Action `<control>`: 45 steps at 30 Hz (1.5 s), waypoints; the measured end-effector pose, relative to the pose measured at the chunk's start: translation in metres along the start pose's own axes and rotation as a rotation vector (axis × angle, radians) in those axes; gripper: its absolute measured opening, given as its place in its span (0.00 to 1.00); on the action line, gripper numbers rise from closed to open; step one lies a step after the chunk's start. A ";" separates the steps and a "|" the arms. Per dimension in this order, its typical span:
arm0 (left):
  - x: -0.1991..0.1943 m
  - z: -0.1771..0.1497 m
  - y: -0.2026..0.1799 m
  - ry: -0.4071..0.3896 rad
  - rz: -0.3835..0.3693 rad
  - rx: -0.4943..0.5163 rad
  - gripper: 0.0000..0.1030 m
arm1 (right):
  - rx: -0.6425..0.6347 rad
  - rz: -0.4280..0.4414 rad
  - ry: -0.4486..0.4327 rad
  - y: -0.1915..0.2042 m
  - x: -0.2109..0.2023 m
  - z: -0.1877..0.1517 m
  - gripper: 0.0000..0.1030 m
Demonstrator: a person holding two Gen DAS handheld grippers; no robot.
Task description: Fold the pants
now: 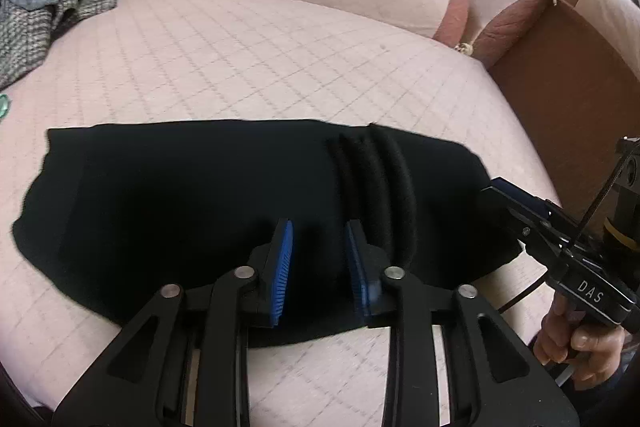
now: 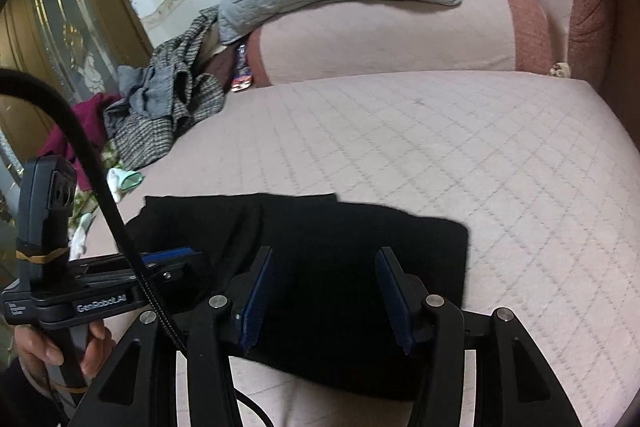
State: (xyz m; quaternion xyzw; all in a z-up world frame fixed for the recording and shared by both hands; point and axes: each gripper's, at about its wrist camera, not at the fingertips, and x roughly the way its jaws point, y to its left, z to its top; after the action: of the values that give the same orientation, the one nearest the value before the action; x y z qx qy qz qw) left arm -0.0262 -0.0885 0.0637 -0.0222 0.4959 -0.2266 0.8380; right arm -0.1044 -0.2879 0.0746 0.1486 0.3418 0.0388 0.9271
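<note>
Black pants [image 1: 224,211] lying flat on pink quilted sofa seat [image 1: 248,67], already doubled into a compact rectangle, ridged waistband folds [image 1: 376,183] toward right end. Left claw [image 1: 320,255] over near edge, blue pads apart, gripping nothing. Right claw [image 2: 324,291] over right end, pads wide apart, also empty. Probably between folds. For next fold: pinch both layers at near corners, lift together, keep edges aligned, avoid dragging the bunched waistband. Clothes pile [image 2: 168,107] well apart at far left.
</note>
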 end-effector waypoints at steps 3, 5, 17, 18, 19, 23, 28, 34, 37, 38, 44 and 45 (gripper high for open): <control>-0.008 -0.005 0.006 -0.024 0.019 -0.007 0.41 | 0.004 0.005 0.016 0.008 0.009 -0.005 0.48; -0.011 -0.007 0.009 -0.032 0.025 -0.016 0.41 | 0.009 0.020 0.031 0.013 0.016 -0.009 0.48; -0.035 -0.019 0.044 -0.063 0.059 -0.120 0.41 | -0.038 0.024 0.048 0.041 0.019 -0.004 0.48; -0.038 -0.021 0.048 -0.065 0.062 -0.136 0.41 | -0.040 0.032 0.045 0.044 0.019 -0.002 0.48; -0.040 -0.023 0.052 -0.070 0.067 -0.148 0.41 | -0.043 0.045 0.039 0.047 0.019 0.001 0.48; -0.047 -0.029 0.064 -0.081 0.106 -0.163 0.41 | -0.044 0.086 0.034 0.058 0.026 0.007 0.48; -0.056 -0.038 0.083 -0.096 0.124 -0.203 0.41 | -0.029 0.111 0.046 0.066 0.039 0.008 0.48; -0.061 -0.053 0.106 -0.111 0.107 -0.285 0.41 | -0.071 0.137 0.070 0.084 0.050 0.008 0.48; -0.060 -0.064 0.121 -0.104 0.052 -0.358 0.41 | -0.121 0.150 0.084 0.096 0.056 0.010 0.49; -0.060 -0.067 0.125 -0.104 0.042 -0.381 0.41 | -0.143 0.155 0.090 0.101 0.059 0.011 0.49; -0.064 -0.067 0.138 -0.139 0.009 -0.447 0.49 | -0.251 0.157 0.111 0.124 0.085 0.020 0.50; -0.063 -0.066 0.139 -0.143 0.009 -0.453 0.50 | -0.261 0.160 0.118 0.126 0.089 0.021 0.50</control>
State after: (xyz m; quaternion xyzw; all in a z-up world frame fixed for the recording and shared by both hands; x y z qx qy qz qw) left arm -0.0574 0.0741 0.0458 -0.2238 0.4735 -0.1036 0.8456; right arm -0.0188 -0.1572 0.0724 0.0510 0.3745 0.1655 0.9109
